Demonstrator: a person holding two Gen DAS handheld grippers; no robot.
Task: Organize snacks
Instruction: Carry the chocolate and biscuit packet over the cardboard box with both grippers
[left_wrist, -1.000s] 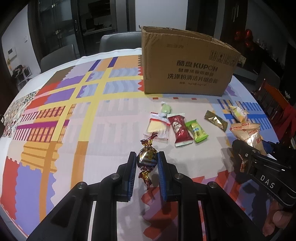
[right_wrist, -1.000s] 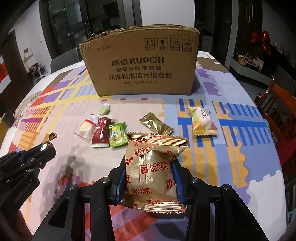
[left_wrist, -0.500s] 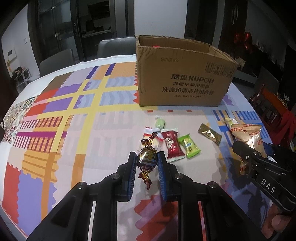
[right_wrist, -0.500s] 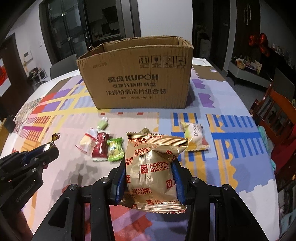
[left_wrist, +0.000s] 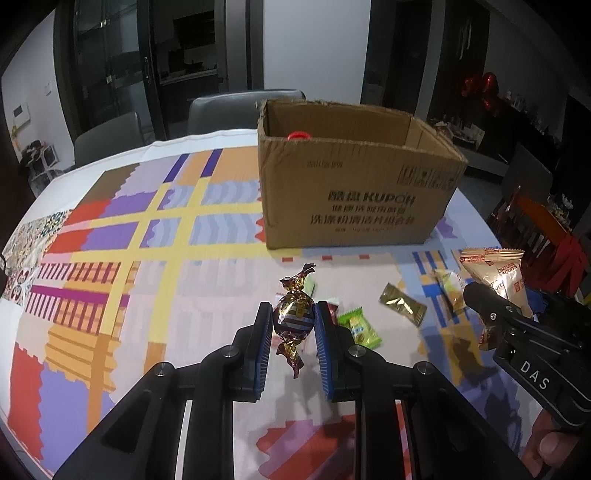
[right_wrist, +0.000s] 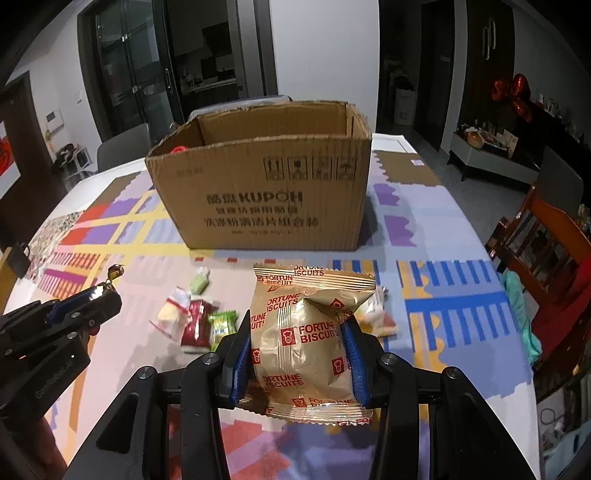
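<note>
Two pairs of black tongs with blue pads are held above a round desk (left_wrist: 221, 258) covered with a patchwork-patterned cloth in yellow, purple, red and blue.

The left tongs (left_wrist: 294, 319) are closed on a round foil-wrapped candy with twisted ends, gold and dark purple (left_wrist: 294, 318). The candy sits upright between the pad tips, one twisted end poking above them and the other hanging below.

The right tongs (right_wrist: 296, 345) are clamped on a gold foil packet printed "Fortune Biscuits" in red (right_wrist: 301, 339). The packet stands upright, squeezed at its middle, its crimped top well above the pads and its bottom edge below them.

Beyond both tongs stands an open brown cardboard box with black printed lettering (right_wrist: 266, 199), flaps off; something small and red shows just inside its far left corner.

Loose on the cloth between tongs and box lie a red wrapped snack (right_wrist: 197, 321), a green wrapped snack (right_wrist: 221, 325), a pale yellow sachet (right_wrist: 170, 314), a small light-green sweet (right_wrist: 199, 282) and a gold foil sachet (left_wrist: 402, 308).
</note>
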